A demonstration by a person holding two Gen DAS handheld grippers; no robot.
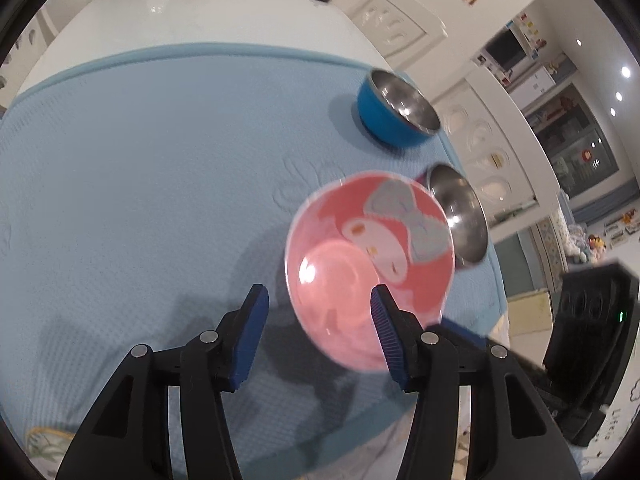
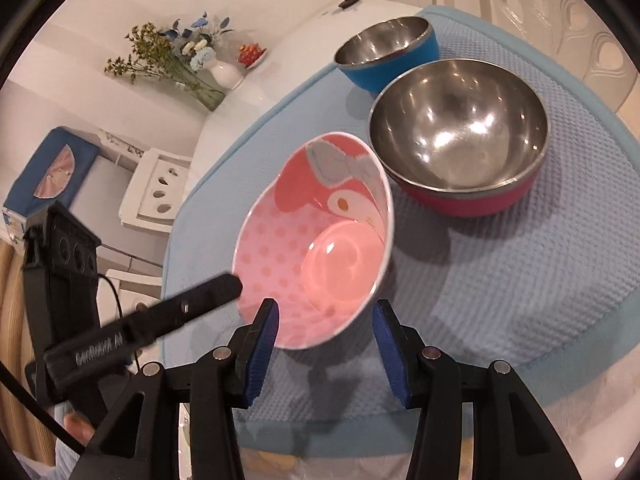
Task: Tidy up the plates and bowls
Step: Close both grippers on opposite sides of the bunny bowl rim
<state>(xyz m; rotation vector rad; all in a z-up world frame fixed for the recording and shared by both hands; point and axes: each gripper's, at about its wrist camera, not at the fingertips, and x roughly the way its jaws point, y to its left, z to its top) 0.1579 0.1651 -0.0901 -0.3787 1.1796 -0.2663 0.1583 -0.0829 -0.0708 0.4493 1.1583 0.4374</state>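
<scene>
Blue mat [image 1: 140, 160] mostly bare; tilted pink bowl [image 1: 370, 268] between released fingers [image 1: 256, 320].

Glossy pink plastic bowl [image 2: 316, 256], shiny steel-lined bowls [image 2: 456, 132], waffle-textured cloth mat [image 2: 520, 280].

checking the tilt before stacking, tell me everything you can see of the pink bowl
The pink bowl is glossy, plastic-looking, with a thin white rim, pale polka dots inside and a cartoon rabbit with a grey bow on its far wall. It is empty and tilted steeply on the blue mat, its opening facing the cameras. One finger of the left tongs meets its left rim; its lower edge sits between the right tongs. What props it up is unclear.
</scene>
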